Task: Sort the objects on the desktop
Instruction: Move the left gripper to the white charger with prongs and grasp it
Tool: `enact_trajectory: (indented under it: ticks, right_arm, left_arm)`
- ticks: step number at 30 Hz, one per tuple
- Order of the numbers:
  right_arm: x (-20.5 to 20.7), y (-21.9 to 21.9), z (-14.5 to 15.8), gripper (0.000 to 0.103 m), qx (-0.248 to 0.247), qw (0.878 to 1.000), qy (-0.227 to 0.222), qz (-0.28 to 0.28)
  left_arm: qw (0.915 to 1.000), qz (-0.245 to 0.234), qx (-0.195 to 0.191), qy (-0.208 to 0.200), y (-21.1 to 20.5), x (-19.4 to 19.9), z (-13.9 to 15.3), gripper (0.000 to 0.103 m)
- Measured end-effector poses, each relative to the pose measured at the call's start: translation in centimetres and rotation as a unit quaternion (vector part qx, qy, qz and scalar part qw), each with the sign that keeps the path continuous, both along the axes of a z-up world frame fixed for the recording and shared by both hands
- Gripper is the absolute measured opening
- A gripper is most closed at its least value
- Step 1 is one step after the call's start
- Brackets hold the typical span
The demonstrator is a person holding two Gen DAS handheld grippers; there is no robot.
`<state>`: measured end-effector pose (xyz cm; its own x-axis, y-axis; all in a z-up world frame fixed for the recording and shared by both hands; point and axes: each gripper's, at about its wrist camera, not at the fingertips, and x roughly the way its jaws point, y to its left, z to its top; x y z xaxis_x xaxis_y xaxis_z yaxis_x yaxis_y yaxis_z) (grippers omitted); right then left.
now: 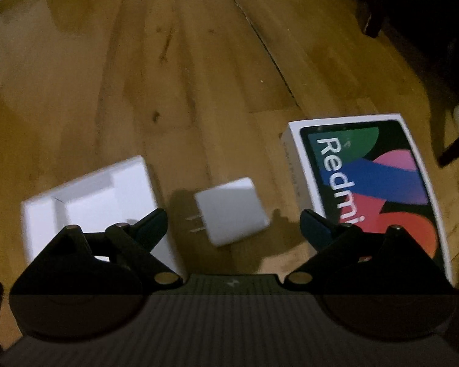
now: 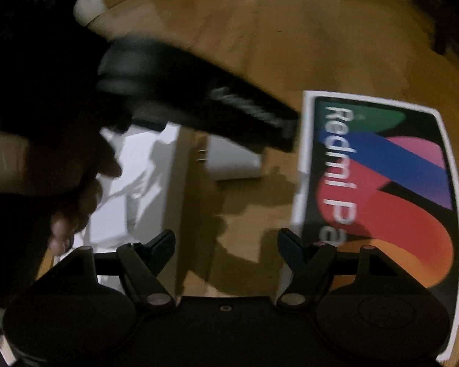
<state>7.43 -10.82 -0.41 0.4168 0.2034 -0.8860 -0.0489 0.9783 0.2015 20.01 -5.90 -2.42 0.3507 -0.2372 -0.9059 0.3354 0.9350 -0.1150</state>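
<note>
A white two-prong charger [image 1: 233, 211] lies on the wooden table between a white moulded tray insert [image 1: 88, 202] on the left and a colourful Redmi Pad box [image 1: 370, 183] on the right. My left gripper [image 1: 233, 223] is open, its fingertips either side of the charger and just above it. In the right wrist view the charger [image 2: 232, 162] is partly hidden by the left gripper's dark body [image 2: 199, 98]. My right gripper [image 2: 226, 247] is open and empty, nearer me, between the tray [image 2: 143, 183] and the box [image 2: 379, 189].
The person's hand [image 2: 73, 202] holds the left gripper at the left of the right wrist view. Dark chair legs [image 1: 373, 18] stand beyond the table's far right. A white object [image 2: 91, 3] sits at the far table edge.
</note>
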Motion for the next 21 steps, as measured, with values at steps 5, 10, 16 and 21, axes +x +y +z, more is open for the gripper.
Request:
enact_trajectory:
  ticks: [5,10,16,21]
  right_arm:
    - [-0.8,-1.4,1.1,0.079,-0.019,0.999,-0.029,-0.008]
    - [-0.4,-3.3,0.5,0.079,0.009,0.998,-0.042,-0.050]
    - [0.0,-5.5,-0.2,0.078,0.042,0.993,-0.058,-0.099]
    - [0.3,-6.7,-0.6,0.078,0.061,0.987,-0.074,-0.131]
  left_arm:
    - [0.9992,0.033,-0.009,-0.021,0.1,-0.5,-0.1,0.089]
    - [0.9994,0.031,-0.017,-0.001,-0.2,-0.3,-0.6,0.089]
    - [0.9993,0.028,-0.024,-0.003,-0.3,-0.6,-1.2,0.087]
    - [0.9992,0.034,-0.004,-0.021,-0.3,-0.6,-2.4,0.082]
